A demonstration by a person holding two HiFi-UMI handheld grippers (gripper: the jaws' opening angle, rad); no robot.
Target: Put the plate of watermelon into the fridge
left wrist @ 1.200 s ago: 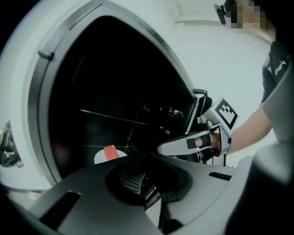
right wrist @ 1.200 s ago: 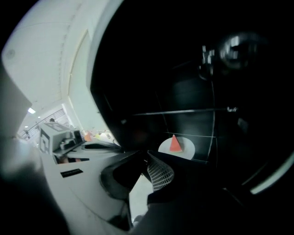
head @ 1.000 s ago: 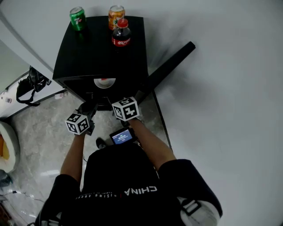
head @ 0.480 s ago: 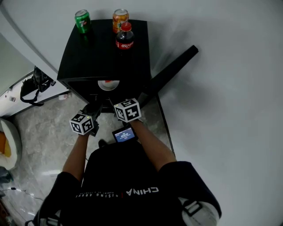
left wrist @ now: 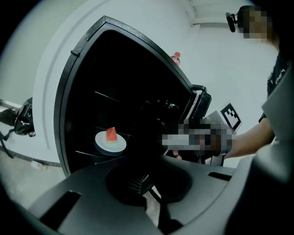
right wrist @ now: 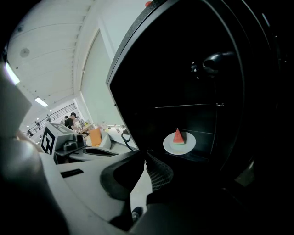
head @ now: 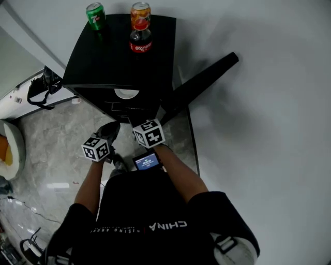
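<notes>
A white plate [left wrist: 110,143] bearing a red watermelon wedge [left wrist: 111,134] rests on a shelf inside the open black fridge [head: 124,49]. The right gripper view shows the same plate [right wrist: 179,144] and wedge [right wrist: 178,136]; from the head view only the plate's rim [head: 126,93] peeks out under the fridge top. My left gripper [left wrist: 148,182] is shut and empty, held back in front of the opening. Beside it, my right gripper [right wrist: 146,159] also has its jaws together with nothing between them. Both stand apart from the plate.
The fridge door [head: 202,84] swings open to the right, beside my right arm. On the fridge top stand a green can [head: 95,15], an orange can [head: 140,14] and a cola bottle [head: 140,41]. A black bag [head: 41,88] lies on the floor left of the fridge.
Both grippers have drawn back from the fridge opening toward my body. The plate stays on the shelf.
</notes>
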